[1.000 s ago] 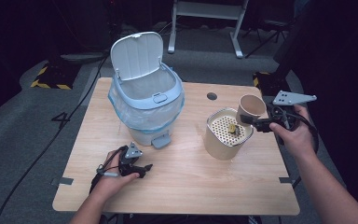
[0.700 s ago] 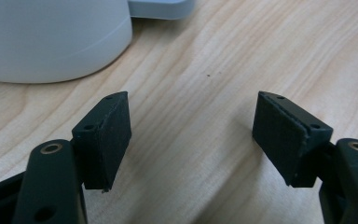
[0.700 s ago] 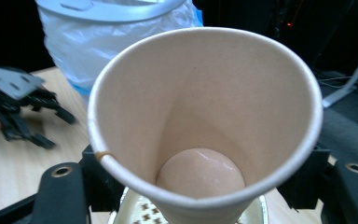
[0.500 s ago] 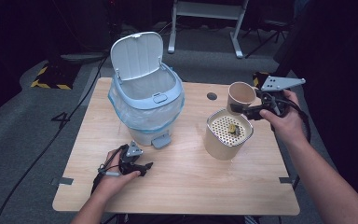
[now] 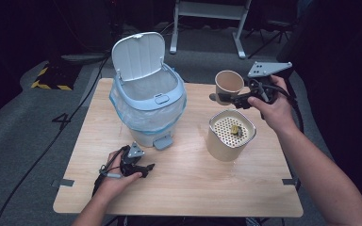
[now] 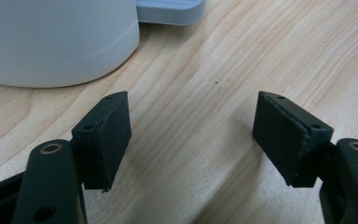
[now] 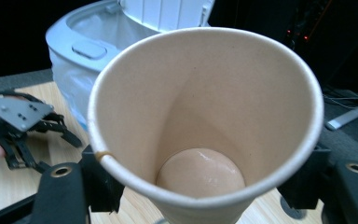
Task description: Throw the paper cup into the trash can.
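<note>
Holding: right gripper [image 5: 227,98] jaws clamped on the paper cup [image 5: 229,83], mouth tipped toward my camera.
Bin [image 5: 147,103]: beyond the cup's rim, lid up.
Left gripper [image 5: 147,168]: jaws apart, empty, resting near the bin's foot.

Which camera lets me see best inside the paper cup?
The right gripper view: it looks straight into the cup, down to its wet-looking bottom. The high view shows the cup small, held by the right gripper above the table.
</note>
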A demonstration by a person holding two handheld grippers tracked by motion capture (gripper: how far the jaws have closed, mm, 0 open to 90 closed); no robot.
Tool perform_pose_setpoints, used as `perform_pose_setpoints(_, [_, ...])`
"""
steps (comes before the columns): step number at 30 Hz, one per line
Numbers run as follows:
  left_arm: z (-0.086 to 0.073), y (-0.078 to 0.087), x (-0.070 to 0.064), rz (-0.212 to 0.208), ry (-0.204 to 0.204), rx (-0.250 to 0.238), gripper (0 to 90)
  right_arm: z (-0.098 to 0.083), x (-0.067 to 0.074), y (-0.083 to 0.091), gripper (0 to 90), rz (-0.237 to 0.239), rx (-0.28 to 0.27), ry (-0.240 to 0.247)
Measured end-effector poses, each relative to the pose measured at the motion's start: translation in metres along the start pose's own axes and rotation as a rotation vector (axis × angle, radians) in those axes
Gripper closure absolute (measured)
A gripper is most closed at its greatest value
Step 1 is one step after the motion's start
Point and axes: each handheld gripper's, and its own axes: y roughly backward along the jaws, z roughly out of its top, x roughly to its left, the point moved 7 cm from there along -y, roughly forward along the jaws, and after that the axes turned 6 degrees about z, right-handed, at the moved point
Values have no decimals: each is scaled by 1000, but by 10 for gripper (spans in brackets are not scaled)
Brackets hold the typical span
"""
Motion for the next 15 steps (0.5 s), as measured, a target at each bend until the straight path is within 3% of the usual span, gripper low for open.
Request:
perform_pose_setpoints(7, [1,-1,1,1,3,1,280,22,4,-20,299,57,-65,-22])
perform_pose_setpoints(15, [1,-1,1,2,0,3,274,38,6,-37,299,85,-94,-17])
